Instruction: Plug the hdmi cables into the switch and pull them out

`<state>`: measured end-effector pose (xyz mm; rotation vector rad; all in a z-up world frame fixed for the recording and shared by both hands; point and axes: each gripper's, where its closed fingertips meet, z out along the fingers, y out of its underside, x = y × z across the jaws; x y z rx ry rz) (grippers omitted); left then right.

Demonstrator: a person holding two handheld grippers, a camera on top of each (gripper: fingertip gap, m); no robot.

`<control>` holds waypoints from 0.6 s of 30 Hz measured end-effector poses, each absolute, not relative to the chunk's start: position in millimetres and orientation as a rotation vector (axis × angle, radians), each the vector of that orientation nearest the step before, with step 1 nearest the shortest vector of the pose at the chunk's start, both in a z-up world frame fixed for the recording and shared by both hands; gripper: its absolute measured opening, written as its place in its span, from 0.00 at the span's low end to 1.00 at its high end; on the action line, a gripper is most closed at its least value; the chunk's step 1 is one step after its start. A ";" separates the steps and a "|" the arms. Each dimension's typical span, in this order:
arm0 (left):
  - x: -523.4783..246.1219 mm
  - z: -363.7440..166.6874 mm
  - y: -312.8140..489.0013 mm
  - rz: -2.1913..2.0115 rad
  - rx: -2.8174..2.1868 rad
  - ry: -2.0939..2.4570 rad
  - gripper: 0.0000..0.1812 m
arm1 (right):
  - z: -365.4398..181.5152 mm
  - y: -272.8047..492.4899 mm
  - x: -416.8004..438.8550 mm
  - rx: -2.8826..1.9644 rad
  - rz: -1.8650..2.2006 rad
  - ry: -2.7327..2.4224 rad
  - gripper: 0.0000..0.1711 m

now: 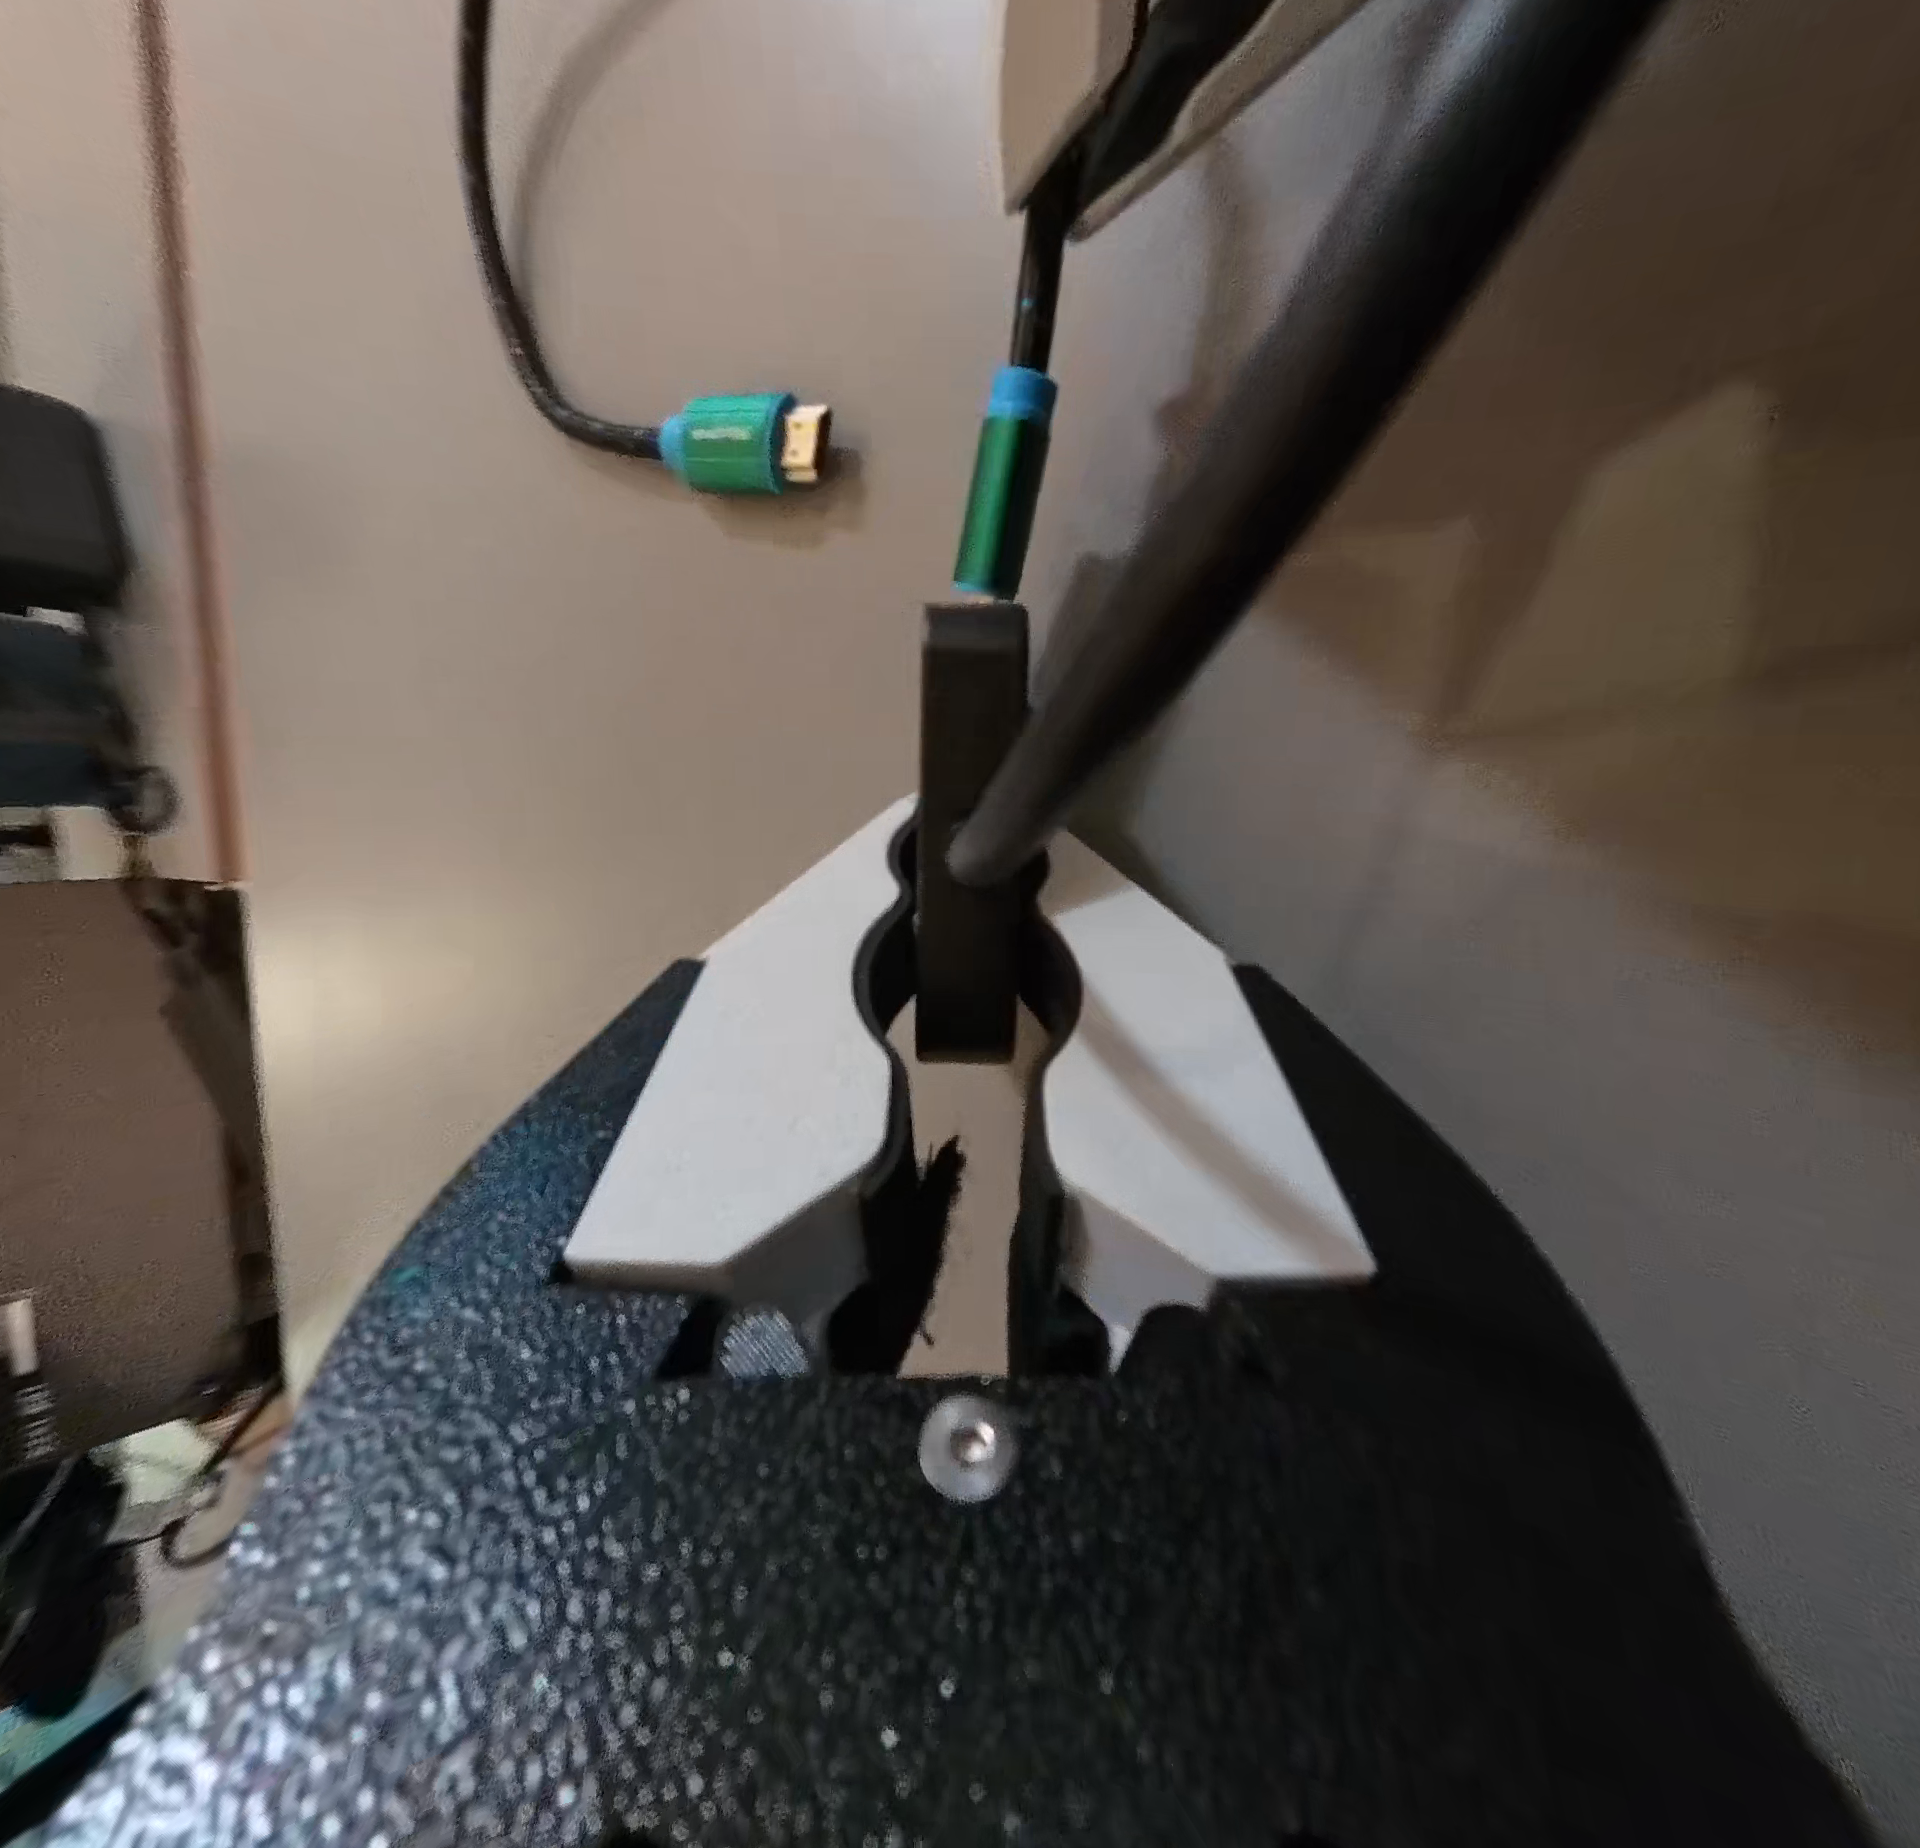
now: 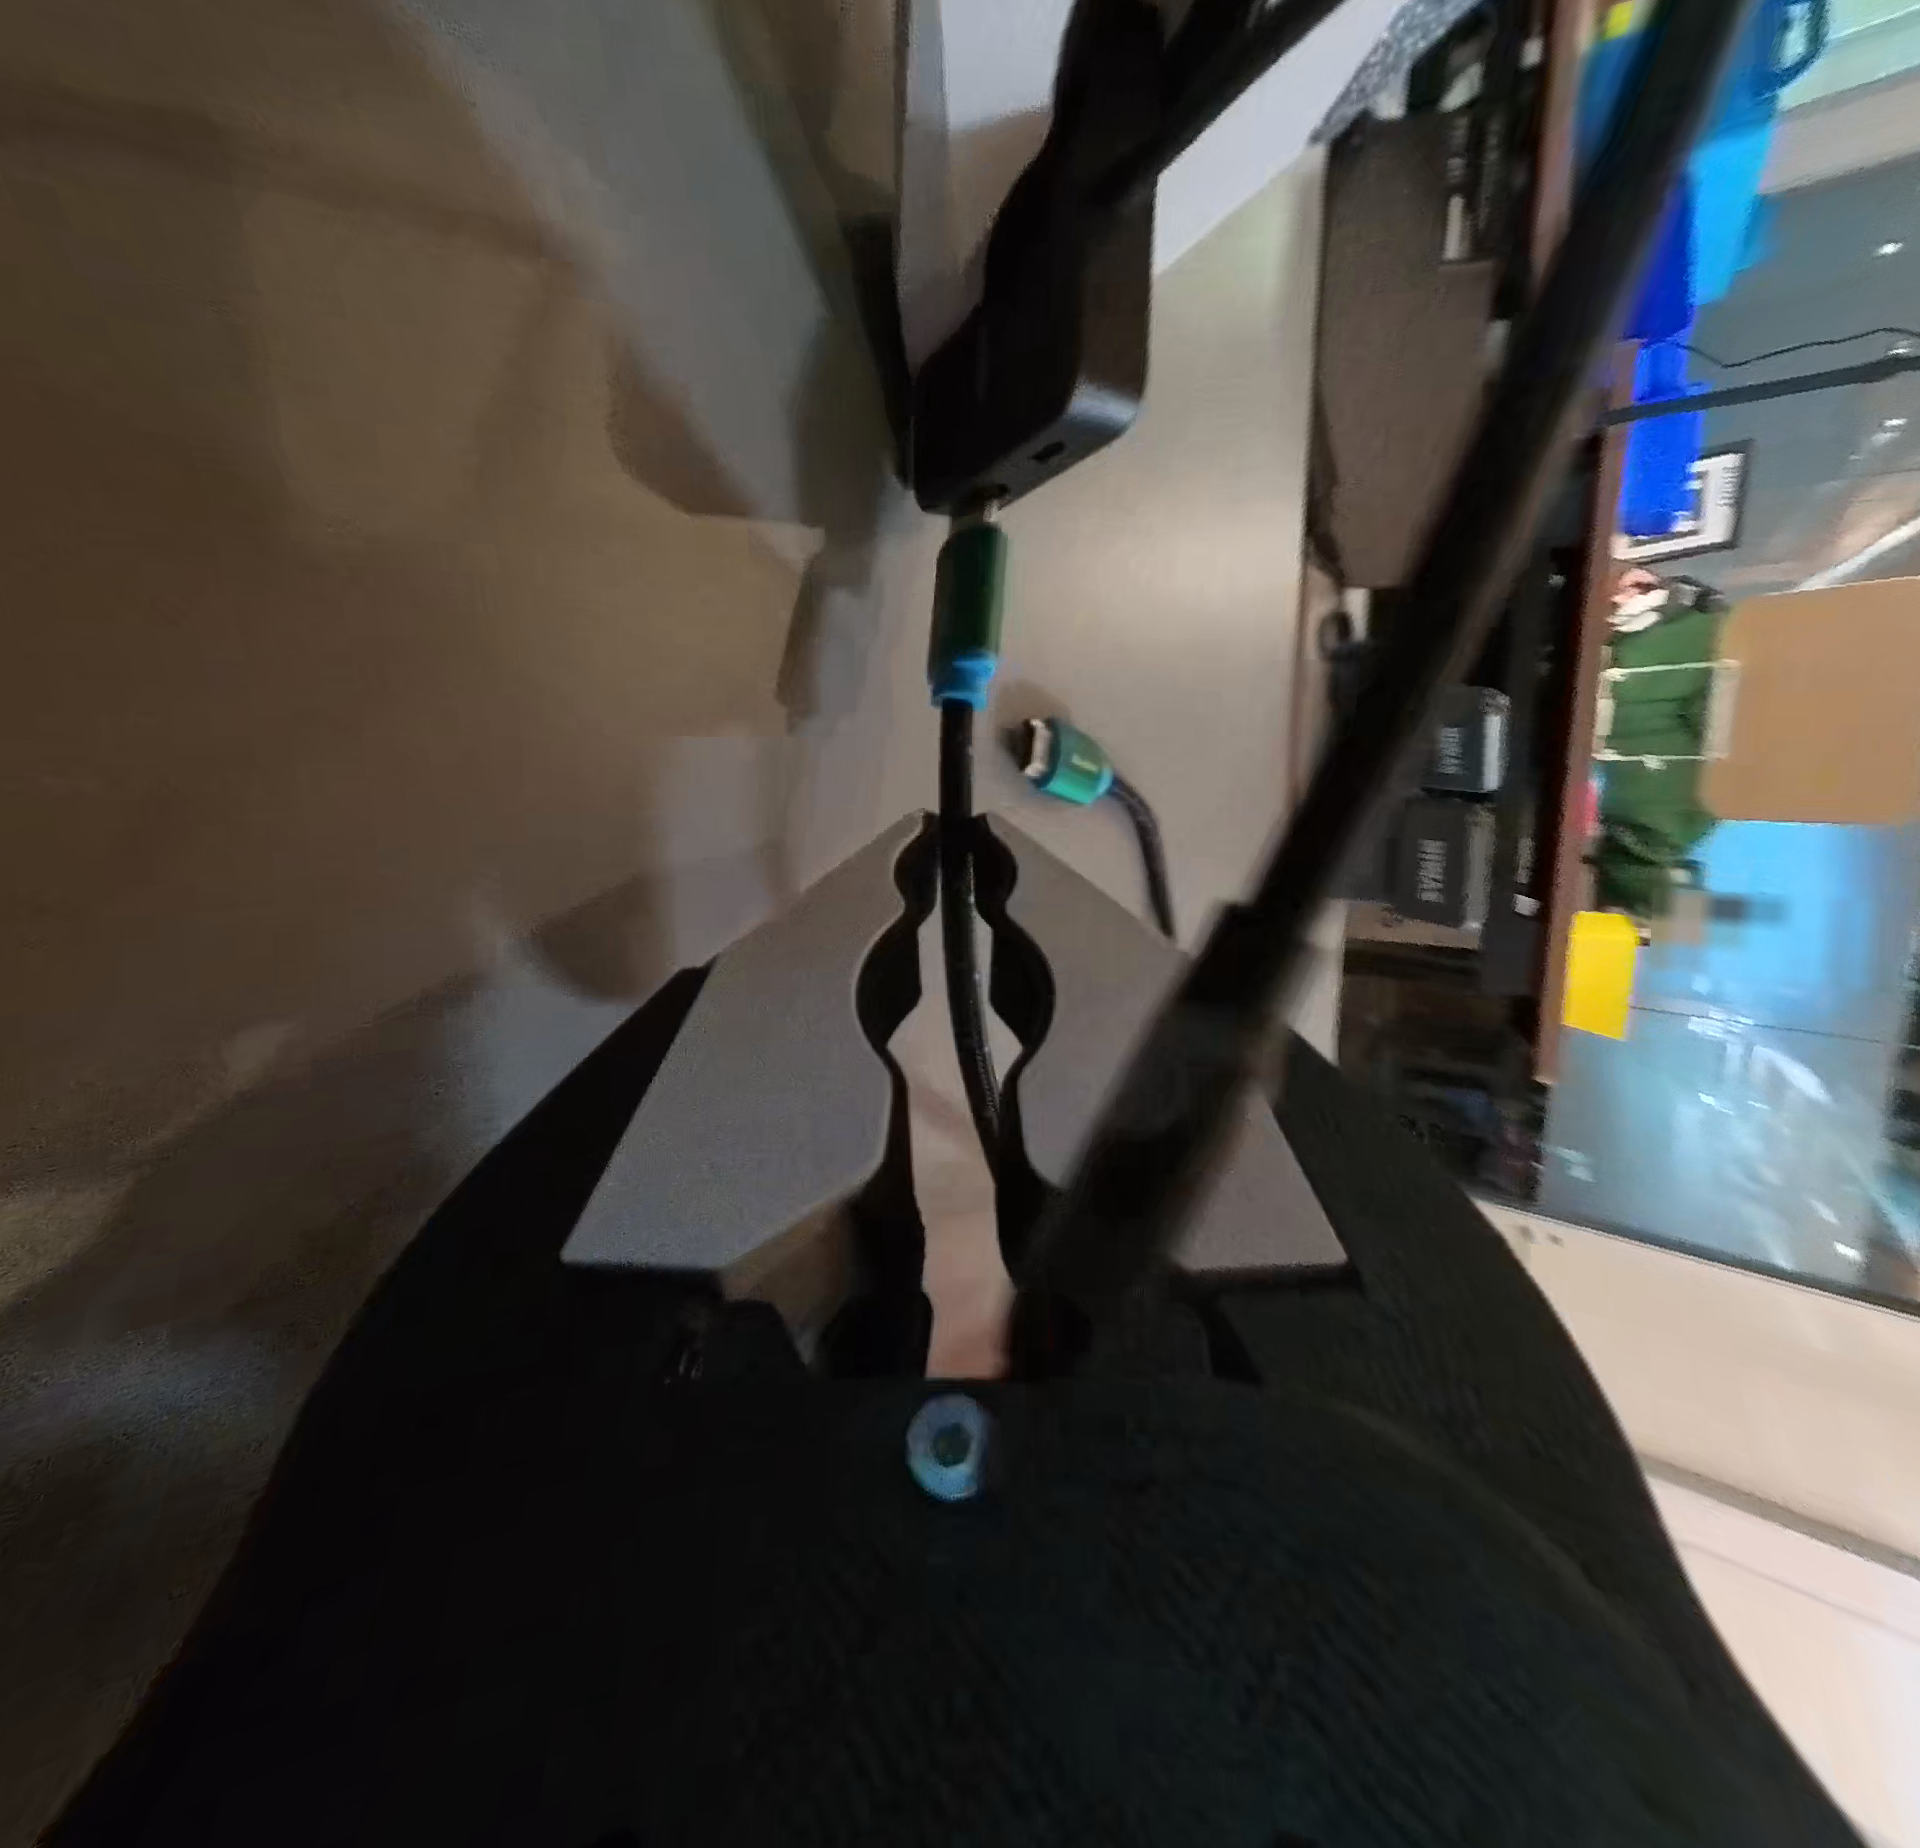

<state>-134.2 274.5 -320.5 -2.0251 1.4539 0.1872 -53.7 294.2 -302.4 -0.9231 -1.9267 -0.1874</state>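
The left gripper (image 1: 968, 832) is closed on the black switch (image 1: 971, 759), which is held edgewise between the pale fingers (image 1: 790, 1050). A green HDMI plug (image 1: 997, 489) is seated at the switch's far end, though how deep cannot be judged. A thick black cable (image 1: 1299, 396) leaves the switch's side. The right gripper (image 2: 954, 842) is closed around the braided cable (image 2: 961, 915) just behind that plug (image 2: 968, 614), the cable being pinched at the fingertips. A second HDMI plug (image 1: 753, 444), green with a gold tip, lies loose on the beige tabletop (image 1: 520, 759), left of the switch and well apart from both grippers.
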 end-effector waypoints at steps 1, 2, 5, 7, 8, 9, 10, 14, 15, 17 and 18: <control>-134.5 -321.1 269.8 0.150 -2.061 1.466 0.06 | -306.6 290.3 -53.6 -0.949 -0.146 -1.954 0.02; -134.5 -321.4 265.1 0.109 -2.098 1.469 0.06 | -311.5 285.9 -53.5 -0.983 -0.095 -1.983 0.02; -132.4 -322.5 253.7 -0.031 -2.194 1.468 0.06 | -321.3 277.9 -52.9 -1.090 0.060 -2.043 0.03; -133.0 -322.8 250.7 -0.088 -2.242 1.481 0.06 | -321.5 277.1 -54.5 -1.162 0.180 -2.056 0.03; -133.4 -322.7 249.5 -0.107 -2.257 1.507 0.06 | -321.8 277.2 -55.8 -1.198 0.238 -2.062 0.03; -133.2 -322.5 248.8 -0.122 -2.267 1.534 0.06 | -322.0 277.6 -57.7 -1.235 0.297 -2.062 0.03; -133.1 -322.5 248.8 -0.133 -2.277 1.558 0.06 | -321.7 276.5 -60.4 -1.268 0.365 -2.057 0.03; -134.0 -322.9 248.7 -0.160 -2.310 1.603 0.06 | -315.9 276.4 -71.2 -1.332 0.524 -2.010 0.10; -135.5 -323.0 248.1 -0.158 -2.315 1.611 0.06 | -314.9 278.1 -72.6 -1.343 0.532 -2.005 0.13; -139.9 -322.9 248.8 -0.142 -2.318 1.609 0.06 | -313.6 277.2 -76.4 -1.362 0.580 -1.998 0.12; -141.7 -323.0 249.0 -0.141 -2.324 1.601 0.06 | -313.0 275.6 -79.2 -1.372 0.610 -1.989 0.11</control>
